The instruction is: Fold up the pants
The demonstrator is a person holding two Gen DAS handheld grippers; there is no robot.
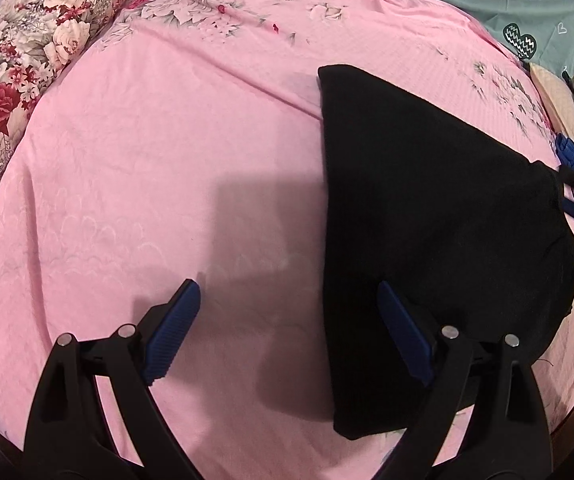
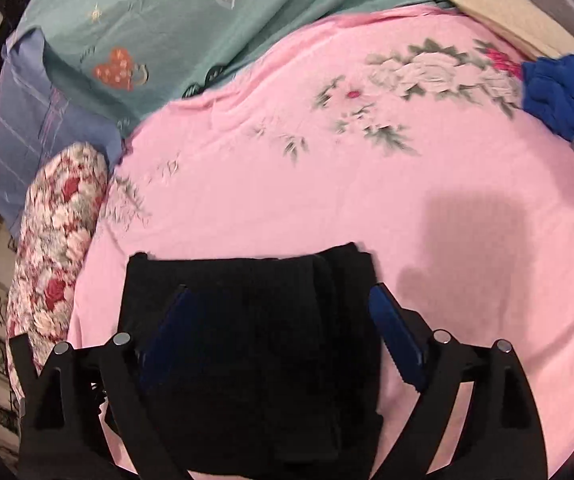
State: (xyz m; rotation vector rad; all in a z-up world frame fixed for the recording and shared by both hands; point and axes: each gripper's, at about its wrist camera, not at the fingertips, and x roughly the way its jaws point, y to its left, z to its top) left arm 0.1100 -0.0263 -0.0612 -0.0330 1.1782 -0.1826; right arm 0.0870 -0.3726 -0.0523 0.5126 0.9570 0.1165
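Two grippers over black pants (image 1: 427,216) folded into a compact stack on the pink bedsheet (image 1: 167,160), presumably laid flat there so the layers keep their shape. Left gripper (image 1: 287,320) wide and empty, one finger above bare sheet and the other above the near edge of the stack, neither pressing it; right gripper (image 2: 279,320) likewise wide, fingers straddling the stack with no pad pressing the cloth, apparently a release. Floral pillow (image 1: 19,60) and blue garments (image 2: 559,92) well apart at the bed's margins.
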